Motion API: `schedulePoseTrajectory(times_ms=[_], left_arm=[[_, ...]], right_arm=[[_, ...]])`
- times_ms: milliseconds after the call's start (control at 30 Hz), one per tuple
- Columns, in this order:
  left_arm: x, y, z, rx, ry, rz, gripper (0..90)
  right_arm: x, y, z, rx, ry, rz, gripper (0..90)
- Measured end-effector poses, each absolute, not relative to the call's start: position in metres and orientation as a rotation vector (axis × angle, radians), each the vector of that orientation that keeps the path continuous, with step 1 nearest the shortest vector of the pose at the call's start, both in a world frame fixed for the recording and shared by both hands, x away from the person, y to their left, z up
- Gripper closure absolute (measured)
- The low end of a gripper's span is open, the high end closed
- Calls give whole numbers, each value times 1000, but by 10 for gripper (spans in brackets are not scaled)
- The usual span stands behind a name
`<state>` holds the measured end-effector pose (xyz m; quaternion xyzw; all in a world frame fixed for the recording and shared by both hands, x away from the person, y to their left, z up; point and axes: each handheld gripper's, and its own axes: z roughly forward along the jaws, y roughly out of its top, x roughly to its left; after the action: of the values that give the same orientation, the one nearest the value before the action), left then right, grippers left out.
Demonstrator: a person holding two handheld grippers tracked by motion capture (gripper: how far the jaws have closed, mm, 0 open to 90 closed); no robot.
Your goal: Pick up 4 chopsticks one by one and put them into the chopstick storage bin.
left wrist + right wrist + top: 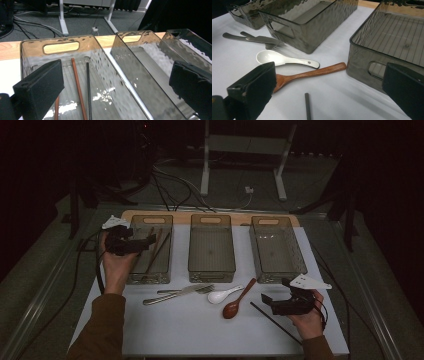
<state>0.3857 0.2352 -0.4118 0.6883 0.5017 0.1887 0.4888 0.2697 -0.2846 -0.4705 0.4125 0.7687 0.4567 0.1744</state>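
The right claw [267, 302] rests wide open on the bench [165, 330] beside a black chopstick [275, 322]. Farther off, the left claw [150, 241] gapes empty above the left bin [150, 277], where chopsticks [77, 85] lie.

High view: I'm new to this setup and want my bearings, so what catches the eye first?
Three smoky clear bins stand in a row across the white table. The left gripper hangs open over the left bin, where chopsticks lie. Before the bins lie a white spoon and wooden spoon.
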Motion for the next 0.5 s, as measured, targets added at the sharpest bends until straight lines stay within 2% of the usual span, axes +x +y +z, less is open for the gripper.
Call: schedulePoseTrajectory(times_ms=[500], left_arm=[[338,236,-406,1668,1152,527,7]], right_arm=[[270,-285,-463,1157,2197,1280,0]])
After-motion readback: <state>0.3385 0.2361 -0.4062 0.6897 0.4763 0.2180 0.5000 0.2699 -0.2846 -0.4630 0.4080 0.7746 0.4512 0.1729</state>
